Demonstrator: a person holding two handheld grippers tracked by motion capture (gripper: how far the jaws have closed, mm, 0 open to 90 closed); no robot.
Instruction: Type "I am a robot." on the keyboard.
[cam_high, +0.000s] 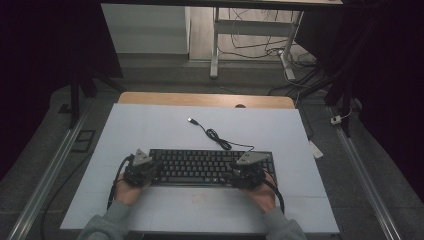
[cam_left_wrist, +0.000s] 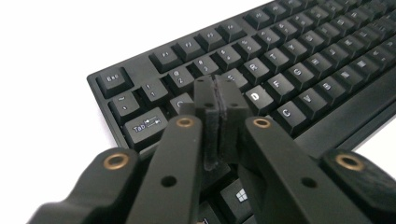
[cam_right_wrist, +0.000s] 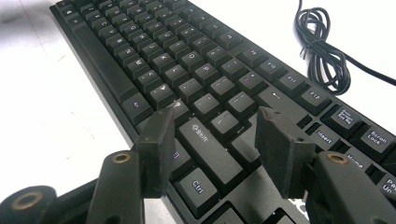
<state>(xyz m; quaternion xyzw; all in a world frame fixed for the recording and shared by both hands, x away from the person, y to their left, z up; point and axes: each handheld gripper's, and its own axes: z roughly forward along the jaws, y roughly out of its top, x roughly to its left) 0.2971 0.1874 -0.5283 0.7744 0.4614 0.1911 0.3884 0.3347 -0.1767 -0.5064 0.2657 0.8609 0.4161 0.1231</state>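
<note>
The left gripper, clenched empty, pressed keys on the keyboard; the right gripper hovered released, seemingly next to press

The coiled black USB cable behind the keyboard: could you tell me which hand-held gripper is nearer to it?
The right hand-held gripper, over the black keyboard's right end, just in front of the coiled black USB cable. The left hand-held gripper sits over the far left end.
</note>
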